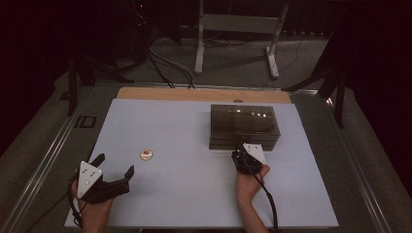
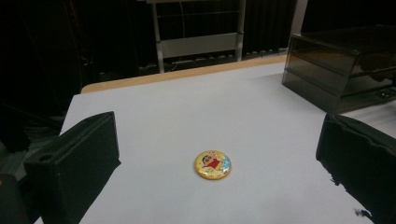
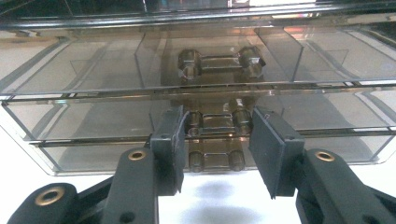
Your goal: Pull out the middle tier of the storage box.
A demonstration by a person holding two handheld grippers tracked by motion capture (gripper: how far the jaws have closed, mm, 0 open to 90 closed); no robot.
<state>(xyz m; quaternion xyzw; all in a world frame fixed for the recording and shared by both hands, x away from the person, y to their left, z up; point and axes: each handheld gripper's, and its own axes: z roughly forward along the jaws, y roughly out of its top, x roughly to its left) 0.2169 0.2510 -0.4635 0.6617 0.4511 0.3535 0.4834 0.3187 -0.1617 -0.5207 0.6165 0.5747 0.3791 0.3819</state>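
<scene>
A smoked clear drawer box stands at the back right of the white table top. My right gripper is at its front, and in the right gripper view its jaws clasp the middle drawer handle from both sides. A round yellow cartoon badge lies flat on the table at the left. My left gripper sits just before the badge, jaws wide open and nothing between them.
The drawers look empty behind their clear fronts. A wooden strip edges the table's far side. Beyond it are a metal frame stand and cables on the floor. A dark stand is at the right.
</scene>
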